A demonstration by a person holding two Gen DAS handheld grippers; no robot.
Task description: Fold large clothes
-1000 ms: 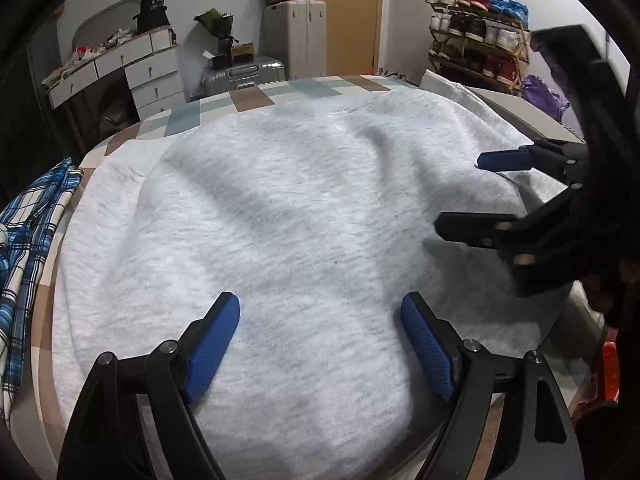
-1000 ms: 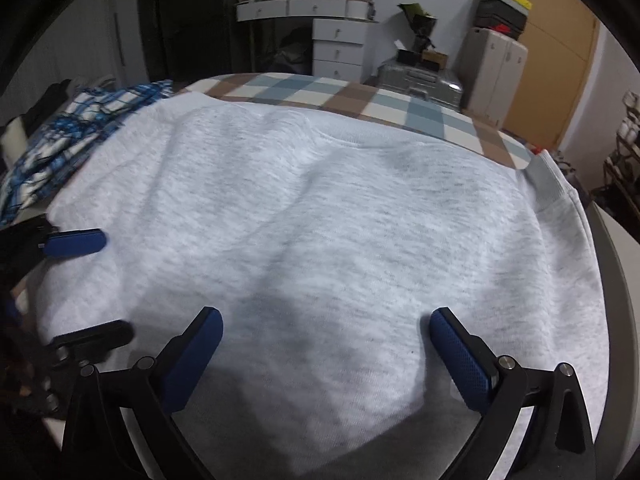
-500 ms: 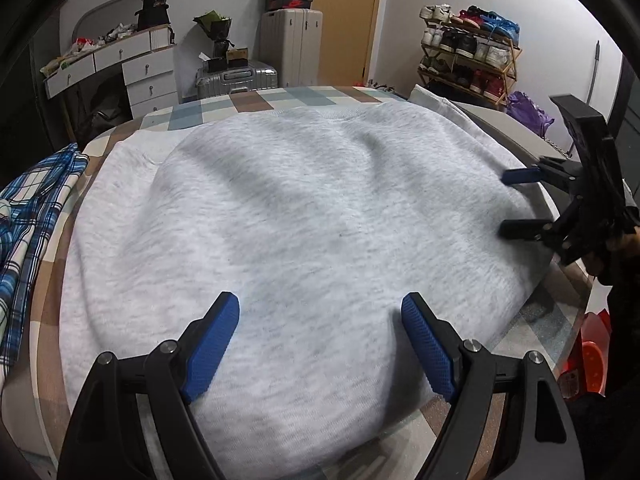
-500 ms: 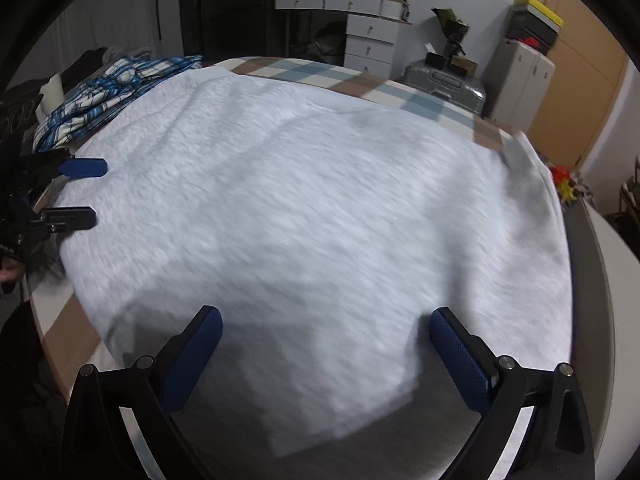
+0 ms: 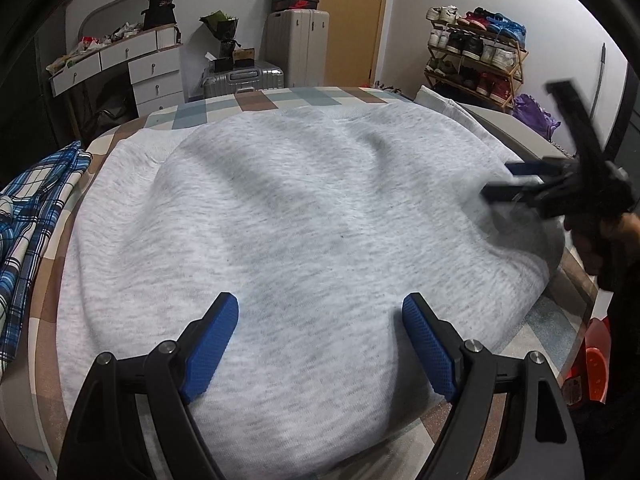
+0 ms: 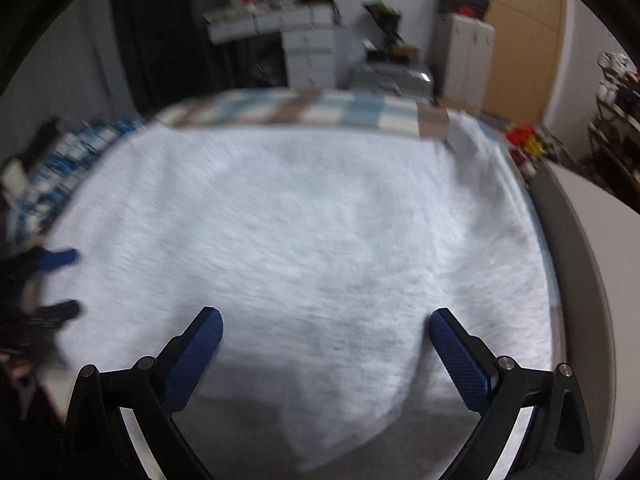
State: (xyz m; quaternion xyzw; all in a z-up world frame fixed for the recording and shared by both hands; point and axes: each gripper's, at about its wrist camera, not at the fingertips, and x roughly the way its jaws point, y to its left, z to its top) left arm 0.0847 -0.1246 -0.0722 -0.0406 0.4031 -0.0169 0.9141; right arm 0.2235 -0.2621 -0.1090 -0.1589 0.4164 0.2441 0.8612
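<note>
Sweatshirt (image 5: 304,216), light heather grey, spread flat over nearly the whole table (image 5: 280,96), soft wrinkles across the middle, near hem rounded toward the cameras; the far strip of table shows a checked cloth in blue, brown and cream. Plaid shirt (image 5: 28,216), blue and white, bunched at the table's left edge and cut off by the frame. Right wrist view is motion-blurred, so cloth texture and room detail there are hard to make out. Only writing is white print on a black bag (image 5: 160,4) on the drawer unit, too small to read beyond what looks like "30". Left gripper (image 5: 320,332): jaws spread wide over the sweatshirt's near part, nothing between the blue pads; can't tell if the tips touch the cloth. Right gripper (image 6: 326,340): jaws likewise wide apart, released, above the near hem; in the left view it sits blurred at the sweatshirt's right edge
</note>
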